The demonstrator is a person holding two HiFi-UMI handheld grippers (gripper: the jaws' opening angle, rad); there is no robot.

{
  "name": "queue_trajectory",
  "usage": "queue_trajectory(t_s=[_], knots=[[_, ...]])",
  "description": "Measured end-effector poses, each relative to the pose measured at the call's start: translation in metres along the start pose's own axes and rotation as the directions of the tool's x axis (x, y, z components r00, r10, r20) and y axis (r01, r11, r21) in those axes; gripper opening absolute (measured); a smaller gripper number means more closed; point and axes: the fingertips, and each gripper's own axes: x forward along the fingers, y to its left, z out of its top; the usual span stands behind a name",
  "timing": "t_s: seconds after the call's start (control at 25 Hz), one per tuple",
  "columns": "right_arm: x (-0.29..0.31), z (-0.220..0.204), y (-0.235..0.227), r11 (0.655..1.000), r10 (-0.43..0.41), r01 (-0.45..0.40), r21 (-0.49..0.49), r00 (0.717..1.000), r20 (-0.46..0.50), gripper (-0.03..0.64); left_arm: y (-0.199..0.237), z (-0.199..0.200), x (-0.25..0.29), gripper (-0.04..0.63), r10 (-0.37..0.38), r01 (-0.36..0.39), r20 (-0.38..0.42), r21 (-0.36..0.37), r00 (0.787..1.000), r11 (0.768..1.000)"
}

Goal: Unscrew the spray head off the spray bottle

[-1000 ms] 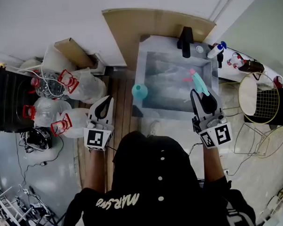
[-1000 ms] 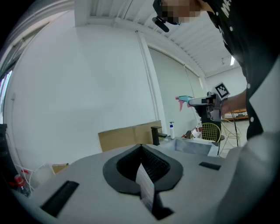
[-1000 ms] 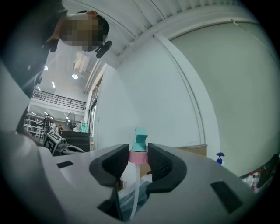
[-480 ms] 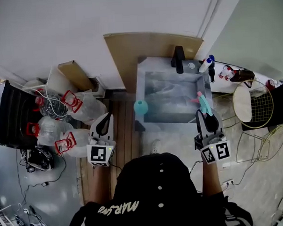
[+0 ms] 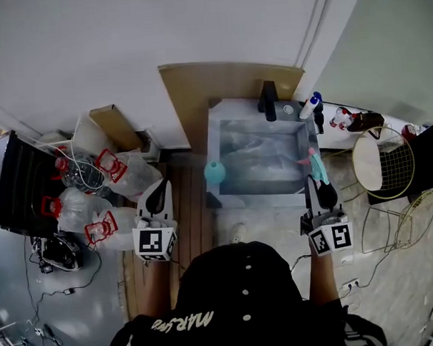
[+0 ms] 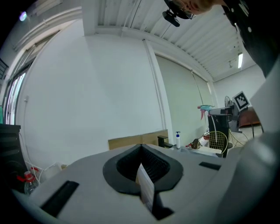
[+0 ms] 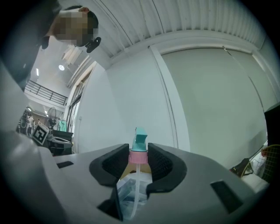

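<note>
Teal at the nozzle and pink at the collar, the plastic spray head (image 7: 139,145) sits pinched in the right gripper (image 7: 138,154): its two black ribbed jaws press on the pink collar from either side, the nozzle stands out past their tips, and the translucent dip tube runs back between them toward the camera. No bottle hangs on the head. From the head view the right gripper (image 5: 322,189) carries the spray head (image 5: 316,166) above the front right corner of the rectangular stainless steel sink (image 5: 259,160), nozzle end pointing away from the person. A small teal rounded container (image 5: 215,172), possibly the bottle, stands at the sink's left rim, well apart from the head. The left gripper (image 5: 160,191) is held over the wooden floorboards to the left of the sink, near a cluster of clear plastic jugs with red handles (image 5: 104,227). In its own view the left gripper (image 6: 141,151) has its jaws pressed together with nothing between them. A black faucet (image 5: 269,100) rises at the back rim of the sink, and a white pump bottle with a blue top (image 5: 310,105) stands just to its right. A round wire-mesh chair (image 5: 382,165) is on the floor to the right of the sink.
</note>
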Motion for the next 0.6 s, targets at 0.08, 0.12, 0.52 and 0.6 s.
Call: queue_trajectory(t_s=[0.08,0.12,0.52,0.6], knots=[[0.001,-0.003,-0.001,1.0,0.002,-0.002,0.003,1.0,-0.003,0.149,-0.001,-0.001,0.0,0.025,0.007,-0.007,-0.008,-0.007,1.0,1.0],[0.001,-0.004,0.0,1.0,0.005,-0.005,0.003,1.0,-0.006,0.149,-0.002,-0.001,0.0,0.025,0.006,-0.006,-0.008,-0.01,1.0,1.0],[0.011,-0.004,0.005,0.999,0.034,-0.034,-0.007,0.999,-0.008,0.147,-0.009,0.0,-0.001,0.025,0.0,0.0,-0.001,0.018,1.0,1.0],[0.012,-0.004,0.004,0.999,0.037,-0.037,-0.009,0.999,-0.01,0.147,-0.009,-0.001,0.001,0.025,0.002,-0.001,-0.005,0.013,1.0,1.0]])
